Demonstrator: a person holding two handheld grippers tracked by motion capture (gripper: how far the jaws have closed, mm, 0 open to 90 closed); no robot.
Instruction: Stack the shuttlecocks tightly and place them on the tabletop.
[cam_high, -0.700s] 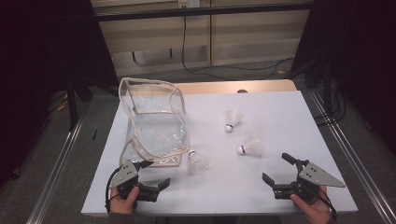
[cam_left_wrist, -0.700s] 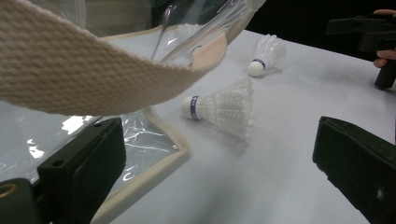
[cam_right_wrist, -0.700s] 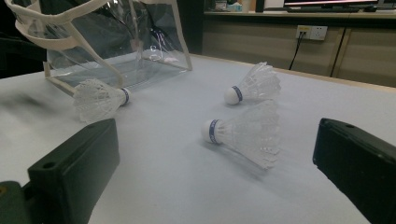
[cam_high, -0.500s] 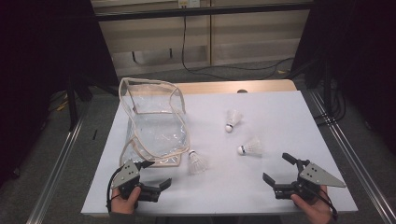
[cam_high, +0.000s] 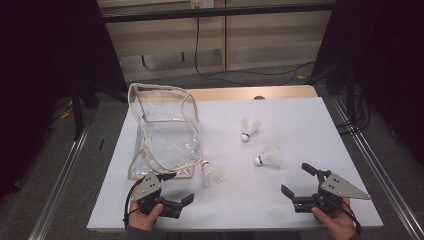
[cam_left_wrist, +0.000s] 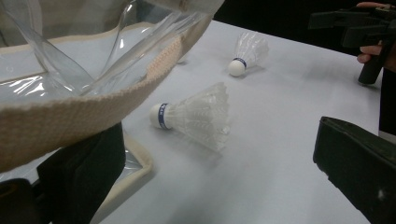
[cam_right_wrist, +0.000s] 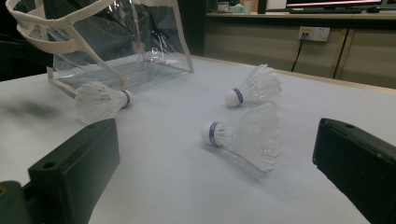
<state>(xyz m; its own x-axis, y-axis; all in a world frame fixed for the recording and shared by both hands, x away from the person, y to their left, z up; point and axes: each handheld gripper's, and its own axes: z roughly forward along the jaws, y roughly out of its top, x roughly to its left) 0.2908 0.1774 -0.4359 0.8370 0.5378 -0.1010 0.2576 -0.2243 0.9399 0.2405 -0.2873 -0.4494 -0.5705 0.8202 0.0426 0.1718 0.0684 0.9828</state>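
A clear plastic bag (cam_high: 165, 135) with beige trim lies open at the table's left. Three white shuttlecocks lie on the white tabletop: one (cam_high: 212, 173) by the bag's near corner, one (cam_high: 268, 158) right of centre, one (cam_high: 248, 128) farther back. My left gripper (cam_high: 179, 187) rests open at the near edge beside the bag's corner. In the left gripper view the bag's trim (cam_left_wrist: 70, 116) crosses over one jaw, and the nearest shuttlecock (cam_left_wrist: 196, 114) lies ahead between the jaws, untouched. My right gripper (cam_high: 295, 179) is open, with a shuttlecock (cam_right_wrist: 245, 133) lying ahead of it.
The table's wooden far edge (cam_high: 250, 93) shows beyond the white cover. Metal rails (cam_high: 65, 170) run along both sides of the table. The left gripper view shows the other hand's gripper (cam_left_wrist: 369, 32) at its upper right.
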